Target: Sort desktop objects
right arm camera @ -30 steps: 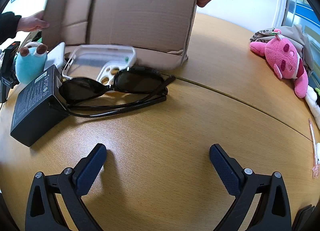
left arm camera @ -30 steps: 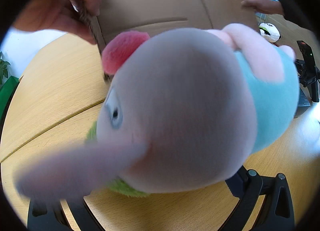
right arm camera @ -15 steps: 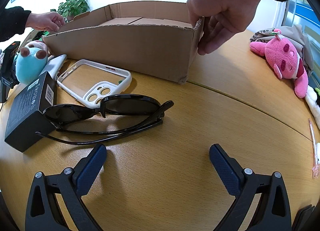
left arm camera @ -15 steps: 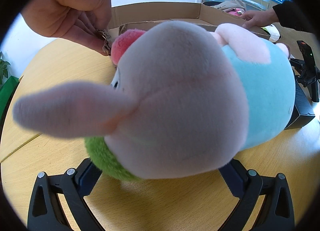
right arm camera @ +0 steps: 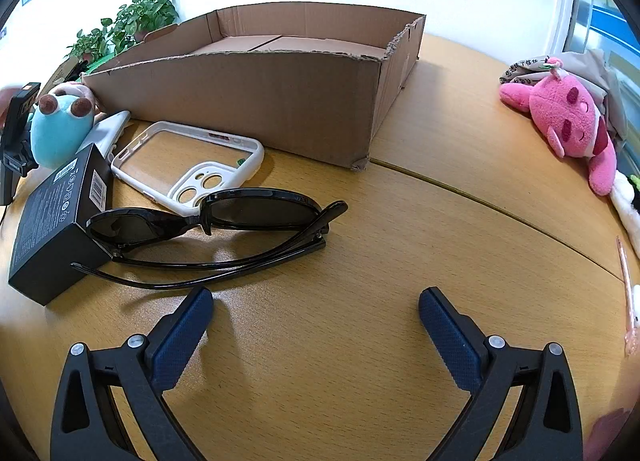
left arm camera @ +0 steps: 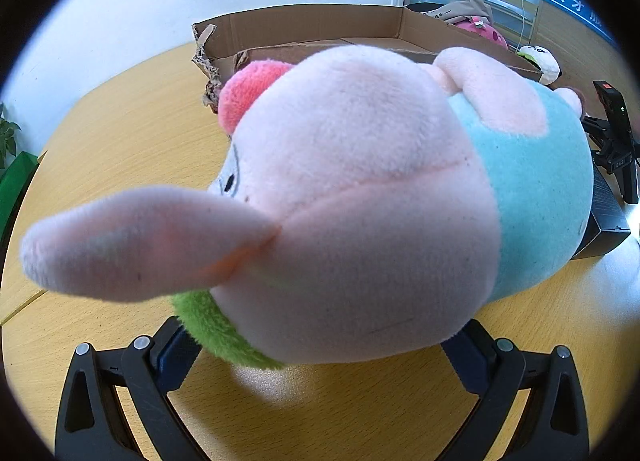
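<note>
Left wrist view: 1 plush toy (left arm camera: 360,197) fills the frame, hiding most of the box (left arm camera: 320,27) behind it. The left gripper (left arm camera: 320,341) has its jaws clamped on the toy above the table (left arm camera: 120,133).

Right wrist view: the right gripper (right arm camera: 316,313) has its jaws wide and empty. Ahead lie 1 pair of sunglasses (right arm camera: 216,229), 1 phone case (right arm camera: 192,165) and 1 black carton (right arm camera: 56,221), partly overlapping.

two plush toys (right arm camera: 64,123) (right arm camera: 568,121), one cardboard box (right arm camera: 256,97), one pair of sunglasses (right arm camera: 216,221), one phone case (right arm camera: 192,165), one black box (right arm camera: 56,221), two grippers (left arm camera: 320,345) (right arm camera: 316,313).
</note>
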The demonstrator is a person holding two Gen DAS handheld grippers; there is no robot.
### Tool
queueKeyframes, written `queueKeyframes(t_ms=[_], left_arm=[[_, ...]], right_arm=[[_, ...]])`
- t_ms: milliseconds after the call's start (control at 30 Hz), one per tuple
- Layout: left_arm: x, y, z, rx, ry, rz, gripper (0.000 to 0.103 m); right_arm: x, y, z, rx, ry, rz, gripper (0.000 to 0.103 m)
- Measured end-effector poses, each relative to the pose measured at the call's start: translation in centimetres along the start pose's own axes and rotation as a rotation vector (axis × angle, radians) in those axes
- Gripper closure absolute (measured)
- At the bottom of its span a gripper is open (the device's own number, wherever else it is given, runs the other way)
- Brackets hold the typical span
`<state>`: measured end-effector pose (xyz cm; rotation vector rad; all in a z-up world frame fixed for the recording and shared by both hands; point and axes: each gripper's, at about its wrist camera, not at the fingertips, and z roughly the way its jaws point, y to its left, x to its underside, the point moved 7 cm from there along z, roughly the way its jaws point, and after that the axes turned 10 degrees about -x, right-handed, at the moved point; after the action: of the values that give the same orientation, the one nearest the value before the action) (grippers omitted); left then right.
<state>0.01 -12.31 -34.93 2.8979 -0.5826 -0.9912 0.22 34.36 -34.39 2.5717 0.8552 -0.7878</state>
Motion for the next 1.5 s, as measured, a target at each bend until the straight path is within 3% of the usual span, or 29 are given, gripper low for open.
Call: queueKeyframes(t_ms=[400, 567, 667, 733, 833, 933, 1100, 1333, 1500], left_arm=[[-0.1, -0.1, 0.1, -0.010, 0.002, -0.015, 0.000], [-0.5, -0.3, 0.1, 0.002, 0.000, -0.001, 0.000], [0.3, 0.2, -0.5, -0.051, 0.036, -0.047, 0.000], [0.7, 1.1, -2.0, -0.140, 0.056, -0.091, 0.001], [-0.1, 2.7, -7.2, -0.192, 0.013, -0.176, 0.001], [-2.4, 4.2, -12.6, -0.204, -0.009, -0.266, 0.001], [-6.3, 7.2, -21.6, -0.231, -0.055, -0.410, 0.001], [-11.0, 3.9, -29.1, -0.285, -0.097, -0.426, 0.001], [-13.5, 0.2, -32.2, -0.222, -0.112, -0.454, 0.001]], right_arm=[[0.0, 0.0, 0.0, 0.003, -0.001, 0.004, 0.000], [0.0, -0.1, -0.2, 0.042, -0.006, 0.060, 0.000], [1.3, 0.2, -1.0, 0.068, 0.114, 0.124, 0.000], [2.2, 0.1, -2.2, 0.118, 0.228, 0.156, 0.000], [1.7, 0.3, -6.6, 0.201, 0.249, 0.178, 0.000], [-1.6, 1.4, -11.7, 0.266, 0.206, 0.167, 0.000], [-9.2, 4.4, -17.4, 0.214, 0.044, 0.193, 0.000], [-17.6, 7.9, -24.0, 0.154, -0.159, 0.142, 0.000], [-19.1, 9.9, -27.6, 0.094, -0.218, 0.074, 0.000]])
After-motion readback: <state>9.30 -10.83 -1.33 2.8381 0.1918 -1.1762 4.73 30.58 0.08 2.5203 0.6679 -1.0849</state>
